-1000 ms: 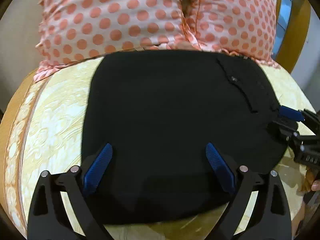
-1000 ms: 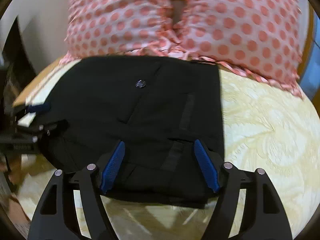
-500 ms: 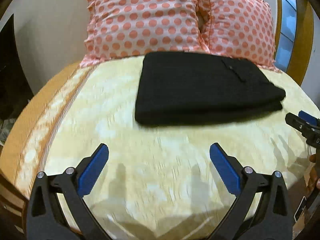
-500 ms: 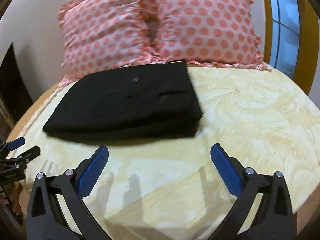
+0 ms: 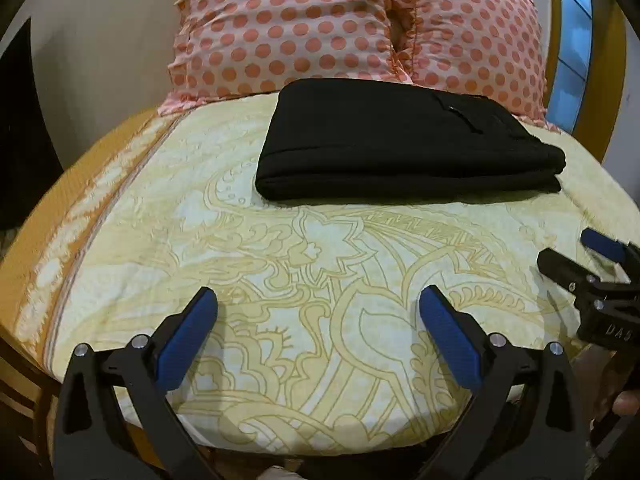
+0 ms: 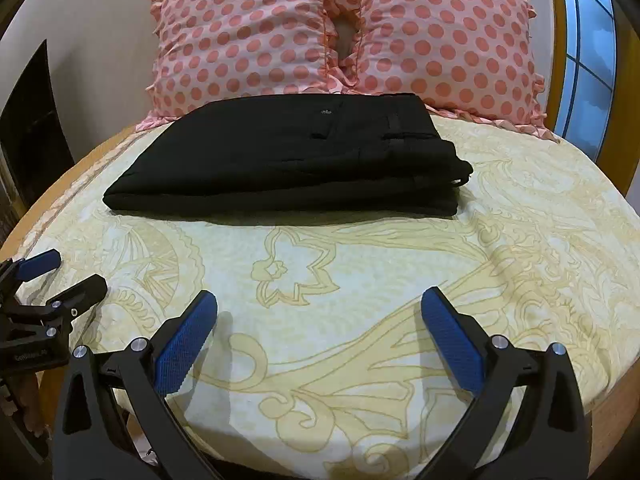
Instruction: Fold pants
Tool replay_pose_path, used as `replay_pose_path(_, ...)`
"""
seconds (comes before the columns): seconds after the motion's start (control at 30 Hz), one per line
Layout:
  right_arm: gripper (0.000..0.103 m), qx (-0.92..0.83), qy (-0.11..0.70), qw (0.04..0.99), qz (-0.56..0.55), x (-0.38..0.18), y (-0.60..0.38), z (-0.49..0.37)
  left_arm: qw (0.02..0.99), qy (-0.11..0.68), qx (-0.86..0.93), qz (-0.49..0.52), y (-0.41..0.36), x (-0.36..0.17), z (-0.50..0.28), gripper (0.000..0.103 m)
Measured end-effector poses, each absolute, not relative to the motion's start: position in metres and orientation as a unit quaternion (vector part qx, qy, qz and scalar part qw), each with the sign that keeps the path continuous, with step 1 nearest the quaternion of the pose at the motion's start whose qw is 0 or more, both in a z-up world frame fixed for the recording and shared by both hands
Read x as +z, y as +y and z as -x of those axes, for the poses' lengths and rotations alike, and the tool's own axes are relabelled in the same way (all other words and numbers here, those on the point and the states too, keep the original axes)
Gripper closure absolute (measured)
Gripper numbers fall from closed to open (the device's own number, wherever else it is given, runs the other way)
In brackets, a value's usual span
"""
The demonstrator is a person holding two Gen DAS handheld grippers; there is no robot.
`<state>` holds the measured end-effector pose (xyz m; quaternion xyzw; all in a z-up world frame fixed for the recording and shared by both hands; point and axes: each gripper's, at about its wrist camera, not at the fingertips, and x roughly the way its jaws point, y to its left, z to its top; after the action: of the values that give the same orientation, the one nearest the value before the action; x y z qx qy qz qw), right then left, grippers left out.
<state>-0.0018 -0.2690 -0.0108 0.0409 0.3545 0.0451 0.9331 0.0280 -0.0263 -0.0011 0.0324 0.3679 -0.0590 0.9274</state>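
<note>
Toward the head of the bed [image 5: 280, 280], black pants [image 5: 400, 148] lie folded into a flat rectangular stack on the yellow floral bedspread, back edge touching two pink polka-dot pillows [image 6: 344, 36] that lean against the wall. Left gripper [image 5: 318, 332] hangs over bare bedspread near the foot, blue-padded fingers [image 5: 186, 336] spread wide, nothing between them, well apart from pants. Right gripper [image 6: 320, 332] likewise: fingers [image 6: 452, 340] wide apart and empty, just beside the left one.
</note>
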Motion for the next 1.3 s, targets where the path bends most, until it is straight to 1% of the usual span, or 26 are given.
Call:
replay_pose_path(0.4, 0.001, 0.016, 0.338, 0.941, -0.034, -0.015, -0.266, 0.013, 0.94, 0.335, -0.051, -0.031, -0.028, -0.005, -0.019, 0.002)
replay_pose_path(0.57, 0.001, -0.004, 0.338, 0.94, -0.04, -0.014, -0.261, 0.015, 0.94, 0.338, -0.044, -0.03, -0.029, -0.004, -0.019, 0.002)
replay_pose_path(0.83, 0.001, 0.005, 0.325, 0.945, -0.036, -0.016, -0.262, 0.018, 0.942, 0.333, -0.039, -0.029, -0.029, -0.005, -0.018, 0.002)
replay_pose_path(1.3, 0.001, 0.006, 0.324, 0.945, -0.036, -0.016, -0.261, 0.018, 0.942, 0.332, -0.039, -0.029, -0.029, -0.006, -0.018, 0.002)
